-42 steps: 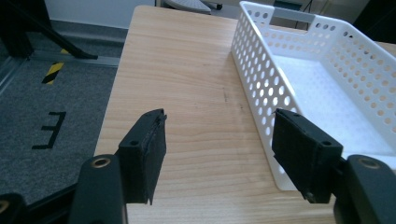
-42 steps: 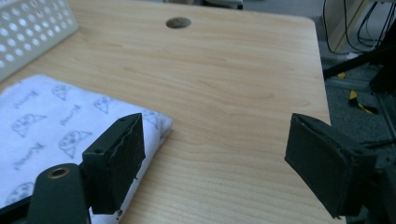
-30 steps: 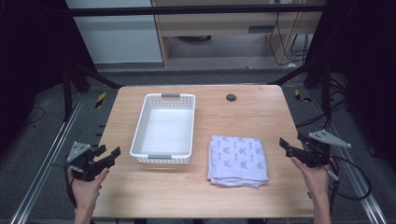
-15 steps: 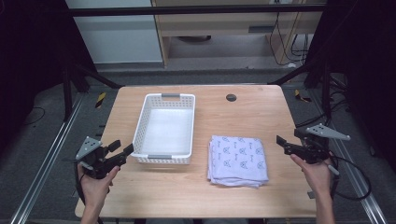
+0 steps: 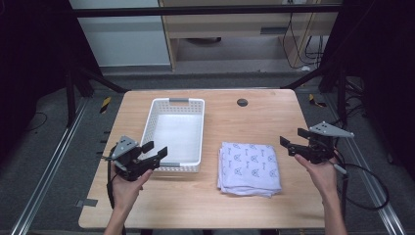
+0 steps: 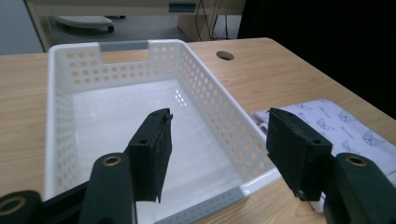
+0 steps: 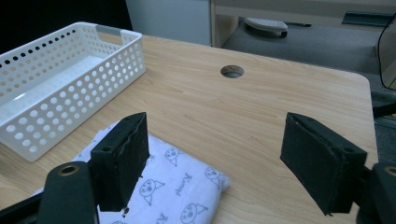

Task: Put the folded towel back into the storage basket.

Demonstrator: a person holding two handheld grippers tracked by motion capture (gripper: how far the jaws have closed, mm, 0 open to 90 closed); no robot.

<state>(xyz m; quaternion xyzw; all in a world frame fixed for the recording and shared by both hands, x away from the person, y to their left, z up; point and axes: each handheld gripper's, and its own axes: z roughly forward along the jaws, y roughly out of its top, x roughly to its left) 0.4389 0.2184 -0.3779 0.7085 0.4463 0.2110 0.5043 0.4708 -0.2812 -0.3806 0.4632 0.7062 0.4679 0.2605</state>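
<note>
A white perforated basket (image 5: 174,133) (image 6: 70,93) (image 7: 60,88) stands empty on the wooden table (image 5: 254,117), left of centre. A folded white cloth with a small blue print (image 5: 249,167) (image 7: 177,182) (image 6: 345,126) lies to its right. My left gripper (image 5: 154,152) (image 6: 217,154) is open, held over the table just left of the basket's near corner, jaws pointing across it. My right gripper (image 5: 292,141) (image 7: 215,158) is open too, hovering just right of the cloth, nothing between its jaws.
A round cable hole (image 5: 242,102) (image 7: 232,71) (image 6: 225,55) sits in the table's far side. Cables (image 5: 362,181) trail from the right gripper past the table's right edge. Metal frame rails (image 5: 44,171) run along the floor on both sides.
Both hands have moved inward over the table. The left gripper came right up to the basket's near corner; the right gripper came left toward the cloth. Both stay open.
</note>
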